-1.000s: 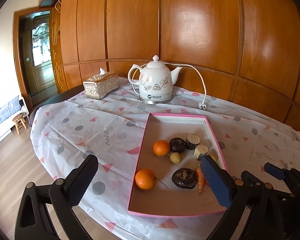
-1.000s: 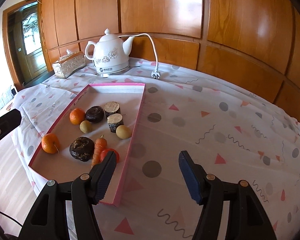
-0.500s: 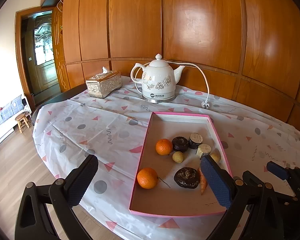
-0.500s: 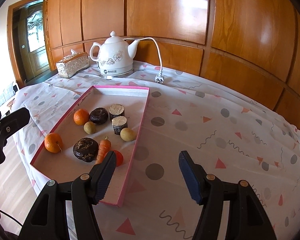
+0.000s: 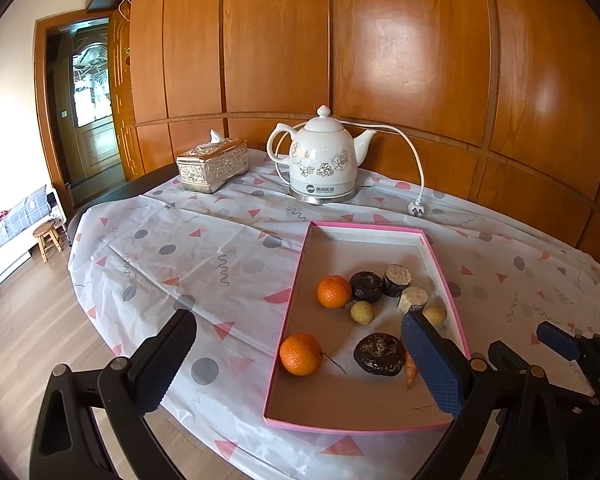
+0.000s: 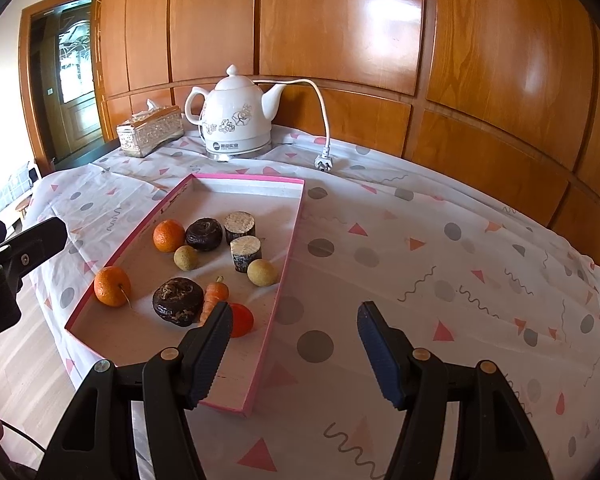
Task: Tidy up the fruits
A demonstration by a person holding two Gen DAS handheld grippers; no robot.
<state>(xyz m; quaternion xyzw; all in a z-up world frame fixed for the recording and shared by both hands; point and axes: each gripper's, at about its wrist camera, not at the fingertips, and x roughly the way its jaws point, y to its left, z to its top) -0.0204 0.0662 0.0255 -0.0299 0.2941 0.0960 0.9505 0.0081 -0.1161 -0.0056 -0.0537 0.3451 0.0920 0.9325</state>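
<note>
A shallow pink-rimmed tray [image 6: 288, 240] lay on the worktop [image 6: 440, 248], which was covered with a white cloth printed with grey dots, pink triangles and squiggles. All the produce sat inside the tray, towards its near half. Two mandarins were there: one [image 6: 168, 235] beside a dark, wrinkled round fruit [image 6: 204, 233], the other [image 6: 112, 286] alone near the tray's left rim, with a thin stalk sticking out. A second dark round fruit [image 6: 177, 301] lay just beside a small carrot [image 6: 213, 297], and a red-orange fruit [image 6: 242, 320] sat at the carrot's near end, partly hidden by a tool finger. Two short cut stem pieces with pale ends [image 6: 240, 226] stood close together, with two small yellowish round fruits [image 6: 262, 273] near them.

The right tool [image 6: 294, 344] hung above the tray's near right corner and the cloth, its jaws standing apart with nothing between them. The left tool [image 5: 300, 364] hung over the tray's near left edge, jaws spread wide and empty.

At the back of the worktop stood a white floral electric kettle [image 5: 320, 162] with its unplugged cord [image 5: 416, 176], and a silver tissue box [image 5: 212, 164].
</note>
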